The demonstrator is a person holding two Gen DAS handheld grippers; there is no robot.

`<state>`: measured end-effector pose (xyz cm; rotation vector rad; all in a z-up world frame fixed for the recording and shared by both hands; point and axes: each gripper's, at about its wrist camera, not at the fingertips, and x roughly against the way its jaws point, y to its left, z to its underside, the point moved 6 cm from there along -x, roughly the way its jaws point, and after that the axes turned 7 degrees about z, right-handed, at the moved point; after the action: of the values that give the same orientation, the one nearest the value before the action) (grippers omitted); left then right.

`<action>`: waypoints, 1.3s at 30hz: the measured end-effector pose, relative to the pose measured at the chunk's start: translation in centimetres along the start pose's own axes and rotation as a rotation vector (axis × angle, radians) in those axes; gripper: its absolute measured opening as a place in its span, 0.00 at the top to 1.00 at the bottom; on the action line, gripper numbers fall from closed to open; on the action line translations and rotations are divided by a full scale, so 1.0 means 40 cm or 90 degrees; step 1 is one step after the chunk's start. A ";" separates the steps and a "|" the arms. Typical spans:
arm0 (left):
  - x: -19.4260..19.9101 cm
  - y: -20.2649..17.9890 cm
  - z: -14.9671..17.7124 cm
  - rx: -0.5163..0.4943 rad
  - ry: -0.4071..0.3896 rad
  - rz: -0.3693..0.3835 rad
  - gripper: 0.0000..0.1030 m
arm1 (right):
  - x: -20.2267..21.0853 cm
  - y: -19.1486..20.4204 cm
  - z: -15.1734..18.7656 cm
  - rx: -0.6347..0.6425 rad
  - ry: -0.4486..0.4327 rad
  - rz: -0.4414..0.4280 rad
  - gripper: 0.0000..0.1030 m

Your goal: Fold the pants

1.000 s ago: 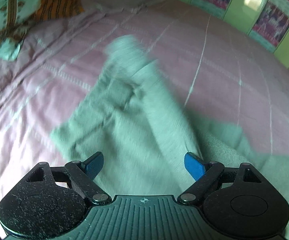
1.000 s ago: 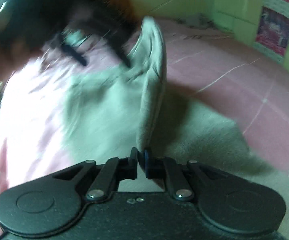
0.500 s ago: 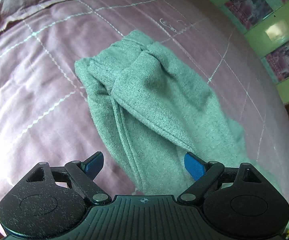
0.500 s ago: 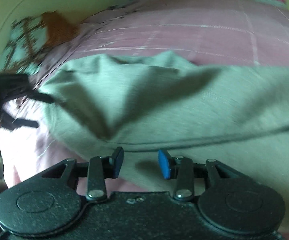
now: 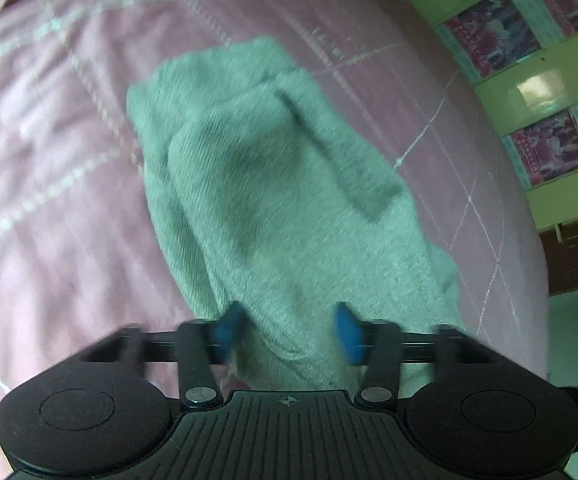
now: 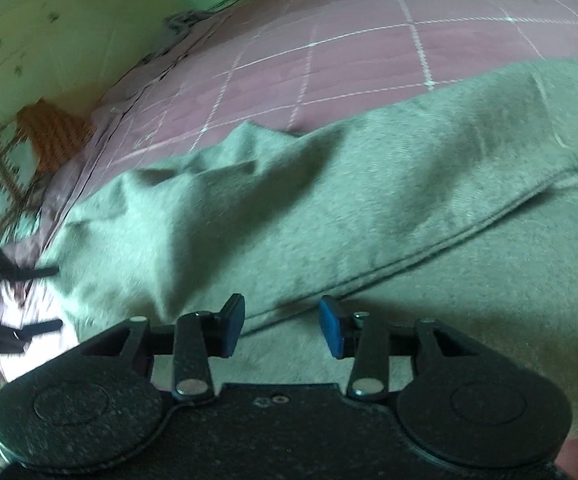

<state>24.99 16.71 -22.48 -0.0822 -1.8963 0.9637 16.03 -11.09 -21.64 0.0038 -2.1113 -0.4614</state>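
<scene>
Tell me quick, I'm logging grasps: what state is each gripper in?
Left gripper: closing, a fold of the pants between its pads; no firm grip visible yet.
Right gripper: open, holding nothing, over the pants.

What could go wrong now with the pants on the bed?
The left gripper is closing over a bunched end of the pants; it may pinch only the top layer, so the fold could slip. The right gripper is open above a seam, holding nothing, so that side may sag.

Dim greenish daylight, motion blur throughout, overexposed patch at left edge, fisheye-curved borders
</scene>
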 end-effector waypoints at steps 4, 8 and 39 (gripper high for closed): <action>-0.011 0.007 -0.003 0.013 -0.019 -0.004 0.60 | -0.006 -0.042 -0.022 -0.076 -0.011 0.010 0.61; -0.023 0.004 -0.025 0.012 -0.045 -0.018 0.60 | -0.016 -0.089 -0.023 -0.163 -0.031 0.019 0.61; 0.048 0.040 -0.081 -0.093 -0.064 -0.118 0.90 | 0.028 0.020 0.065 0.026 -0.008 0.063 0.77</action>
<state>26.00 20.53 -21.43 0.0561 -2.0253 0.7151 13.44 -9.71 -21.75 -0.0792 -2.1227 -0.3599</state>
